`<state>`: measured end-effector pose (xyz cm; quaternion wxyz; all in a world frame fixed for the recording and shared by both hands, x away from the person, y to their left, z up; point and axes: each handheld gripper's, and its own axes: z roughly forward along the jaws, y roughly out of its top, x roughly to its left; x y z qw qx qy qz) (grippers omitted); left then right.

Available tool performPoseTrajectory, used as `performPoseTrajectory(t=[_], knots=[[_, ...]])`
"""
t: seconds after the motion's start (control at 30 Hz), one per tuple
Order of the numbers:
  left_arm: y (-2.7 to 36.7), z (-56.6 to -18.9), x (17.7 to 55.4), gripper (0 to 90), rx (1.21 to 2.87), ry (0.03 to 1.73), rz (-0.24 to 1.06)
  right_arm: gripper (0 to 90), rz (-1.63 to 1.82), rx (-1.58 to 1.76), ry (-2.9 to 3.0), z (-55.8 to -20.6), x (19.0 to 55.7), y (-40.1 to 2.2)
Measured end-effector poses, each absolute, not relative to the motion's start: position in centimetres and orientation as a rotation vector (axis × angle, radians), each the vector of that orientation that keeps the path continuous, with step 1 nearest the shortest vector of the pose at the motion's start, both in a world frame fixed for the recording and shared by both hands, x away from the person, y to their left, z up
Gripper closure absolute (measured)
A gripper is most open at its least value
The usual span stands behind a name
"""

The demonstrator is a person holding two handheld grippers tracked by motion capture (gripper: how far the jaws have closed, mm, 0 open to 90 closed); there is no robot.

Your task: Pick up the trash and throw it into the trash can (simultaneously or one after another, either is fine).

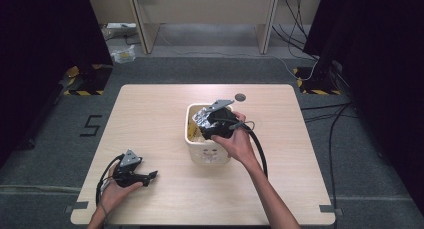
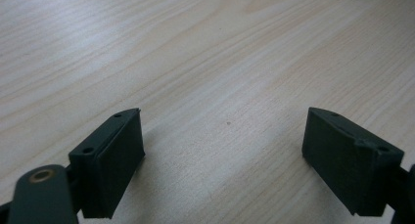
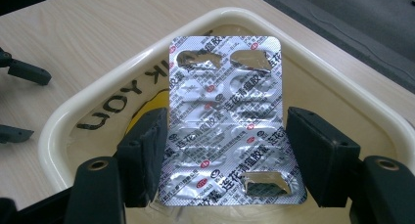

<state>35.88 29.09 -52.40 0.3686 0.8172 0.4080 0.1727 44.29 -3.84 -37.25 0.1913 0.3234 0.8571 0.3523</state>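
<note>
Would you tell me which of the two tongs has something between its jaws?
The right tongs, over the bin, flank a foil blister pack; the left tongs are empty.

- Left hand low at the near left, wrist straight; left gripper lies level, pointing right — jaws wide apart.
- Right forearm reaches forward; right gripper tips down — jaws clamped sideways on a flat sheet.

Light wooden table on grey carpet; dark curtains flanking.
</note>
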Motion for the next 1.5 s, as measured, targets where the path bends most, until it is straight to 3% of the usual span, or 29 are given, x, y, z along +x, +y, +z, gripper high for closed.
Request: performPoseTrajectory(t=[0.37,0.5,0.57,1.03,1.5], knots=[[29.1,-52.4,35.9,14.2,2.098,1.047,0.443,34.0,0.996,0.963,2.46,-38.3,44.7,-3.5],[29.1,-52.4,35.9,14.3,2.098,1.047,0.443,23.0,1.027,0.984,2.478,-38.5,44.9,-3.7],[29.1,-52.4,35.9,14.2,2.098,1.048,0.443,22.1,1.046,0.979,2.472,-38.3,44.9,-4.0],[29.1,-52.4,35.9,14.2,2.098,1.047,0.443,23.1,1.168,1.021,2.276,-34.4,44.0,-8.7],[29.1,-52.4,35.9,14.2,2.098,1.047,0.443,27.1,1.074,1.154,2.102,-33.5,44.0,-14.5]])
